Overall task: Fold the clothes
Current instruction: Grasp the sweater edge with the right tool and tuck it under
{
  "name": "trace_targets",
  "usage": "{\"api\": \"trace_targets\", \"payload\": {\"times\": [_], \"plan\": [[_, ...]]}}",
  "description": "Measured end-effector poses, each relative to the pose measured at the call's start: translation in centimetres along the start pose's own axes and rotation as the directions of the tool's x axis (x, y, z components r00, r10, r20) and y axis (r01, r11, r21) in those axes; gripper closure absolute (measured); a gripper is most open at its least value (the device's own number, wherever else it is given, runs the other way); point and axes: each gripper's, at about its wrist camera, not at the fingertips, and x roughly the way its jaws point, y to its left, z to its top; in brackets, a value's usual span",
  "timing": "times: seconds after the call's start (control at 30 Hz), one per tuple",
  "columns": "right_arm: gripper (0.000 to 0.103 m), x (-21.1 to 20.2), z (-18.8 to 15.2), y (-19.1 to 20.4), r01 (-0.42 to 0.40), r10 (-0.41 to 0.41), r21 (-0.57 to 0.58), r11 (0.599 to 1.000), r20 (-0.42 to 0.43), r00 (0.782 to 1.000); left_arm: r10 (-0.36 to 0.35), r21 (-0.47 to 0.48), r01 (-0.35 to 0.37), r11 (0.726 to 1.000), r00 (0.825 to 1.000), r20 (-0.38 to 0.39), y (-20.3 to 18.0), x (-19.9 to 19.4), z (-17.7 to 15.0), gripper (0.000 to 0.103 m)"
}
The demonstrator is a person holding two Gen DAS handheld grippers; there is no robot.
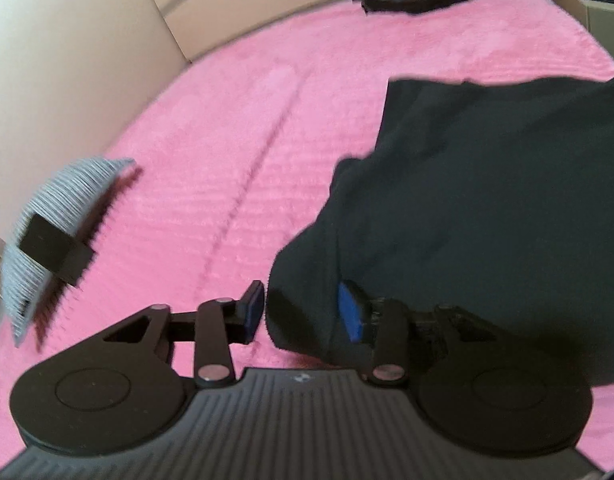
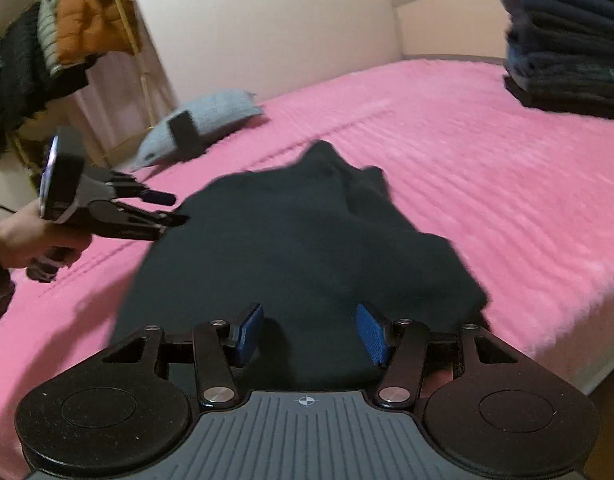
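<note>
Hovering both wide-open, empty grippers, left gripper (image 1: 303, 312) and right gripper (image 2: 311, 332), over the black garment (image 2: 299, 240) lying rumpled on the pink bedspread (image 2: 487, 184), so folding's left, though a folded stack (image 2: 567, 52) sits behind.

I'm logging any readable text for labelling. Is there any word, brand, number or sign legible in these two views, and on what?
No readable words or numbers in either view.
Right gripper body: a small crosshair mark, a symbol, not text.
Left gripper body: a similar small mark, too blurred to read.
Dark garment, folded stack, pink blanket: no label or print visible.
</note>
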Motion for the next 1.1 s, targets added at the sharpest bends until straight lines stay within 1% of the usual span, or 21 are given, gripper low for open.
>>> {"api": "trace_targets", "payload": {"times": [0.07, 0.13, 0.23, 0.27, 0.3, 0.33, 0.37, 0.4, 0.47, 0.5, 0.6, 0.63, 0.7, 0.73, 0.8, 0.87, 0.9, 0.93, 1.03, 1.1], "plan": [[0.047, -0.3, -0.1, -0.3, 0.03, -0.03, -0.03, 0.999, 0.008, 1.0, -0.01, 0.001, 0.01, 1.0, 1.0, 0.007, 0.3, 0.3, -0.2, 0.057], [0.047, -0.8, 0.0, 0.0, 0.073, -0.073, -0.065, 0.995, 0.0, 0.997, -0.016, 0.002, 0.016, 1.0, 1.0, 0.014, 0.7, 0.3, -0.3, 0.054], [0.047, -1.7, 0.1, 1.1, 0.146, -0.148, -0.129, 0.981, -0.011, 0.989, -0.014, 0.014, 0.014, 1.0, 1.0, 0.023, 1.2, -0.2, -0.5, 0.053], [0.047, -2.2, 0.2, 2.0, 0.154, -0.158, -0.16, 0.975, -0.008, 0.987, -0.006, 0.024, 0.006, 1.0, 1.0, 0.025, 1.3, -0.6, -0.6, 0.053], [0.047, -2.9, 0.2, 3.0, 0.141, -0.144, -0.19, 0.972, -0.002, 0.99, 0.012, 0.037, -0.013, 0.999, 1.0, 0.027, 1.2, -1.3, -0.7, 0.053], [0.047, -3.5, 0.2, 4.2, 0.113, -0.117, -0.223, 0.968, -0.001, 0.993, 0.031, 0.049, -0.032, 0.998, 0.999, 0.029, 1.1, -2.0, -0.9, 0.056], [0.047, -3.9, 0.1, 5.6, 0.06, -0.065, -0.263, 0.963, -0.012, 0.998, 0.049, 0.063, -0.05, 0.997, 0.998, 0.032, 1.0, -2.7, -1.0, 0.061], [0.047, -4.1, -0.2, 7.3, 0.003, -0.015, -0.317, 0.949, -0.035, 0.999, 0.059, 0.09, -0.062, 0.994, 0.998, 0.034, 0.7, -3.5, -1.4, 0.063], [0.047, -4.2, -1.4, 11.0, -0.096, 0.057, -0.448, 0.889, -0.099, 0.993, 0.076, 0.143, -0.081, 0.986, 0.996, 0.04, 0.0, -5.1, -2.2, 0.063], [0.047, -4.0, -2.0, 12.6, -0.131, 0.075, -0.506, 0.853, -0.129, 0.989, 0.066, 0.16, -0.072, 0.984, 0.997, 0.046, -0.4, -5.9, -2.7, 0.063], [0.047, -2.6, -4.4, 16.1, -0.17, 0.057, -0.648, 0.742, -0.191, 0.98, 0.028, 0.232, -0.042, 0.972, 0.998, 0.062, -2.1, -8.2, -4.2, 0.061], [0.047, -1.9, -4.9, 16.7, -0.167, 0.036, -0.675, 0.719, -0.205, 0.978, 0.02, 0.267, -0.038, 0.963, 0.998, 0.067, -2.8, -8.7, -4.7, 0.059], [0.047, -0.4, -5.9, 17.5, -0.149, -0.025, -0.732, 0.664, -0.221, 0.975, 0.004, 0.351, -0.03, 0.936, 0.997, 0.074, -4.7, -9.6, -5.9, 0.057], [0.047, 0.0, -6.1, 17.5, -0.137, -0.049, -0.75, 0.647, -0.22, 0.974, -0.003, 0.385, -0.027, 0.923, 0.997, 0.076, -5.4, -9.8, -6.4, 0.056], [0.047, -0.2, -5.9, 17.0, -0.125, -0.067, -0.765, 0.632, -0.214, 0.974, -0.017, 0.451, -0.026, 0.892, 0.996, 0.09, -6.9, -10.1, -7.3, 0.052], [0.061, -0.4, -5.7, 16.6, -0.113, -0.084, -0.779, 0.617, -0.208, 0.975, -0.028, 0.504, -0.032, 0.863, 0.993, 0.111, -7.8, -9.9, -7.8, 0.049], [0.075, -0.5, -5.6, 16.4, -0.107, -0.092, -0.786, 0.609, -0.205, 0.974, -0.032, 0.531, -0.04, 0.847, 0.991, 0.127, -8.2, -9.7, -8.0, 0.048], [0.086, -0.6, -5.5, 16.1, -0.101, -0.101, -0.793, 0.601, -0.201, 0.974, -0.037, 0.558, -0.05, 0.828, 0.989, 0.143, -8.6, -9.4, -8.1, 0.047], [0.089, -0.9, -5.1, 15.5, -0.084, -0.126, -0.813, 0.577, -0.19, 0.974, -0.033, 0.657, -0.107, 0.746, 0.98, 0.198, -9.3, -8.1, -8.2, 0.045], [0.09, -1.0, -4.9, 15.0, -0.073, -0.143, -0.825, 0.56, -0.183, 0.973, -0.036, 0.71, -0.13, 0.692, 0.976, 0.214, -9.4, -6.7, -7.9, 0.045]]}}
